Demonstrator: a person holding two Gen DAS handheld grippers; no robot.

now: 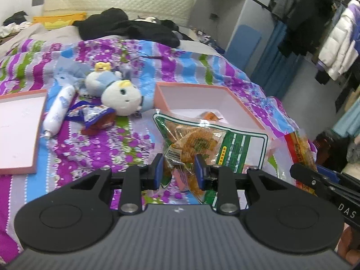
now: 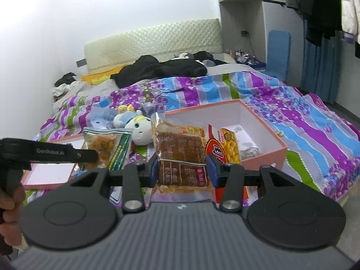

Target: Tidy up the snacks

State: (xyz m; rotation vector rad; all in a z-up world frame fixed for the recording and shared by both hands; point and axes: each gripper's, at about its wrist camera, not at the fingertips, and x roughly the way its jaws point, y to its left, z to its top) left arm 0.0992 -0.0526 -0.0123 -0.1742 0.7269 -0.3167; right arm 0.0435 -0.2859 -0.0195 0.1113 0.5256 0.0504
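Note:
My left gripper (image 1: 178, 172) is shut on a green-and-clear bag of orange candies (image 1: 202, 139), held above the bedspread in front of the open pink box (image 1: 216, 103). The same bag shows in the right wrist view (image 2: 105, 144). My right gripper (image 2: 183, 169) is shut on a clear pack of brown dried tofu (image 2: 180, 155), held upright just before the pink box (image 2: 265, 155). A red-and-yellow snack bag (image 2: 222, 148) leans beside the pack. An orange wrapped snack (image 1: 210, 115) lies inside the box.
A plush toy (image 1: 119, 94), a white tube (image 1: 59, 110) and a blue snack bag (image 1: 90, 114) lie on the floral bedspread (image 1: 112, 148). The pink box lid (image 1: 20, 130) lies at the left. Black clothes (image 1: 126, 27) lie near the headboard. Hanging clothes (image 1: 326, 22) are at the right.

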